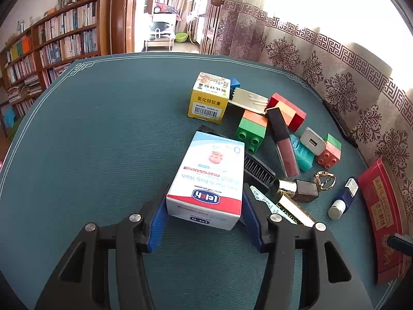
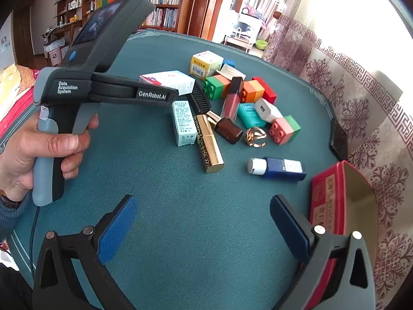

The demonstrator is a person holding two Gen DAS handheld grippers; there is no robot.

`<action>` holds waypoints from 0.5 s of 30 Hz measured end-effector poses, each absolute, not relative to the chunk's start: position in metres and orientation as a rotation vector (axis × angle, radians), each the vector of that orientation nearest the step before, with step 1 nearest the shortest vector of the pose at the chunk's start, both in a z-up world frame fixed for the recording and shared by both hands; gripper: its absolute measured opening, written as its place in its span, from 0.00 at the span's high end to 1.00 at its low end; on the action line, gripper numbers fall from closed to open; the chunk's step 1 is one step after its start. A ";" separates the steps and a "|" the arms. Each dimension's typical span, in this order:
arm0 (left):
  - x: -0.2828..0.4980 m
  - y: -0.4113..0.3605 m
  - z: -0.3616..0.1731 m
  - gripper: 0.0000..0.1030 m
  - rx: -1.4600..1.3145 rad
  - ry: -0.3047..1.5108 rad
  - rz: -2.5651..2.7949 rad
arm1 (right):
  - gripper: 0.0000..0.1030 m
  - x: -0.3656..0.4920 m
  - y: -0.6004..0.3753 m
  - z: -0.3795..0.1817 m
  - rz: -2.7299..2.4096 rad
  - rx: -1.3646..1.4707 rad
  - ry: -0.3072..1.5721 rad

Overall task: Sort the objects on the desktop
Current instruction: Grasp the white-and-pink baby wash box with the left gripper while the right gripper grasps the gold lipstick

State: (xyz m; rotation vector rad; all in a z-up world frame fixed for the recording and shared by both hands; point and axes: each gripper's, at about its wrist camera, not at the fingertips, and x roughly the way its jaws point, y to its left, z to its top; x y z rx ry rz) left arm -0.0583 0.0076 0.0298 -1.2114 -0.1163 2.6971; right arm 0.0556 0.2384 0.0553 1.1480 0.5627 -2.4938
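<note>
Body wash box (image 1: 206, 180): white, lying on teal table mat (image 1: 103, 134), near end between blue pads
Left gripper (image 1: 205, 211): clamped on body wash box
Right gripper (image 2: 204, 230): jaws wide apart, nothing held, above mat
Comb (image 1: 258, 168): black, just beside box
Red tin (image 2: 333, 193): right edge

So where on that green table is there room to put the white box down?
Bare mat lies left of the white box and yellow box; another patch sits before the right gripper. Crowded: the blocks to the red tin.
</note>
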 end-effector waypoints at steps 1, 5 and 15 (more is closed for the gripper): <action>-0.059 0.009 0.029 0.46 -1.211 -0.112 2.697 | 0.00 0.055 0.240 0.059 -2.505 1.126 0.554; -0.062 0.009 0.028 0.46 -1.212 -0.128 2.681 | 0.00 0.033 0.244 0.057 -2.545 1.096 0.400; -0.072 0.006 0.025 0.45 -1.201 -0.172 2.650 | 0.04 -0.009 0.253 0.035 -2.570 1.072 0.046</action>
